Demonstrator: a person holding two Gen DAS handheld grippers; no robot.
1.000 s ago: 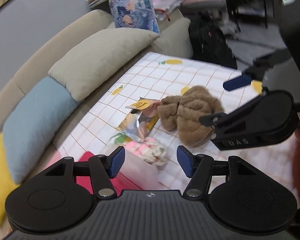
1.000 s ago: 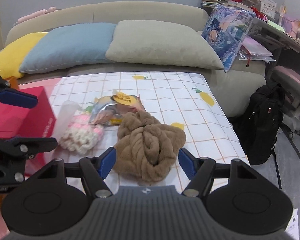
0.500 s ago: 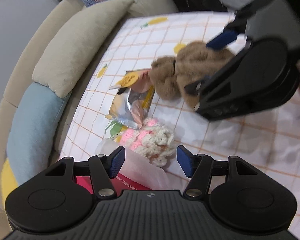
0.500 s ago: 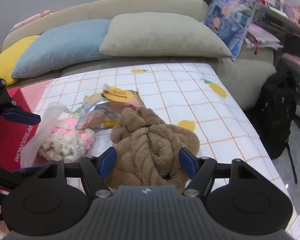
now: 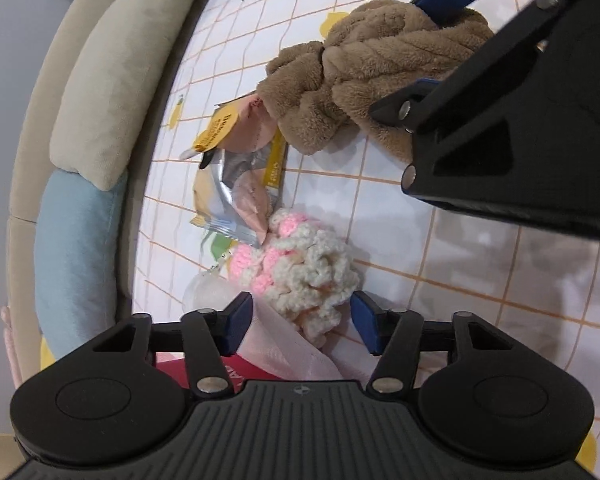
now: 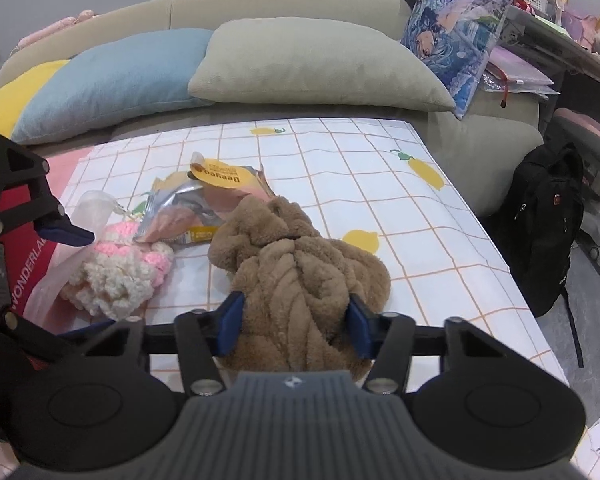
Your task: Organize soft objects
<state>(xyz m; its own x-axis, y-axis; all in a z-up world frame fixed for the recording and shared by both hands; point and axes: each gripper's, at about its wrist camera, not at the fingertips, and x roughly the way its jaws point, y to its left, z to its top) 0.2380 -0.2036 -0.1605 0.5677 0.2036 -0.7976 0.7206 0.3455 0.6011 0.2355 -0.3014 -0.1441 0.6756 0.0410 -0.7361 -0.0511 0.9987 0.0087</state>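
I am seeing my right gripper (image 6: pixel 292 326) straddling the brown plush bundle (image 6: pixel 300 276) on the desk (image 6: pixel 400 208), fingers spread, seemingly touching its sides. My left gripper (image 5: pixel 300 322) is hanging parted over the pink-and-white crochet piece (image 5: pixel 300 268), beside a foil packet (image 5: pixel 240 188).

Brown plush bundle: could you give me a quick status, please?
Right claw open, straddling brown plush bundle. Left claw open, over crochet piece. Snack pouch touching both.

Bright, even indoor light, soft shadows on the tablecloth (image 5: pixel 480 264), strong fisheye bending and dark corners.
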